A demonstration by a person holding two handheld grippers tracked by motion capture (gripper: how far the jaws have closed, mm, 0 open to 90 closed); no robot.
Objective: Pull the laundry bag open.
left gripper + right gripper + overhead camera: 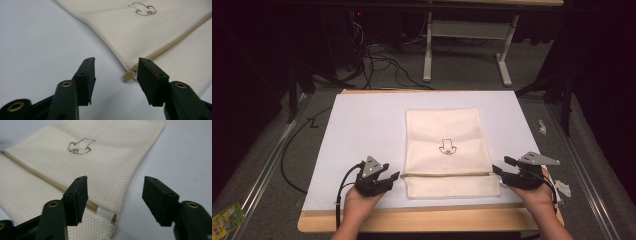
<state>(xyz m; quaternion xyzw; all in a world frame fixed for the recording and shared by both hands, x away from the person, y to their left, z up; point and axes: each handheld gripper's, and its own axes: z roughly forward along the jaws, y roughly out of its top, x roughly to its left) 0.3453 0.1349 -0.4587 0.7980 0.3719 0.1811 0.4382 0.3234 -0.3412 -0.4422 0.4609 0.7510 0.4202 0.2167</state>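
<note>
A cream mesh bag (446, 150) with a small drawn outline lies flat in the middle of the white sheet (362, 130). A zipper runs across it near the front edge (172, 43) (37, 173). My left gripper (398, 176) sits open just left of the bag's zipper end, whose tab (130, 74) lies between its jaws. At the bag's right edge my right gripper (497, 169) is open too, jaws either side of the zipper's white end (105, 213). Neither gripper holds anything.
The sheet covers a wooden table whose front edge (432, 220) shows bare. Small white scraps (562, 187) lie at the right. Beyond the table are floor cables (382, 65) and a white frame's legs (428, 45). A green packet (226, 217) lies at the bottom left.
</note>
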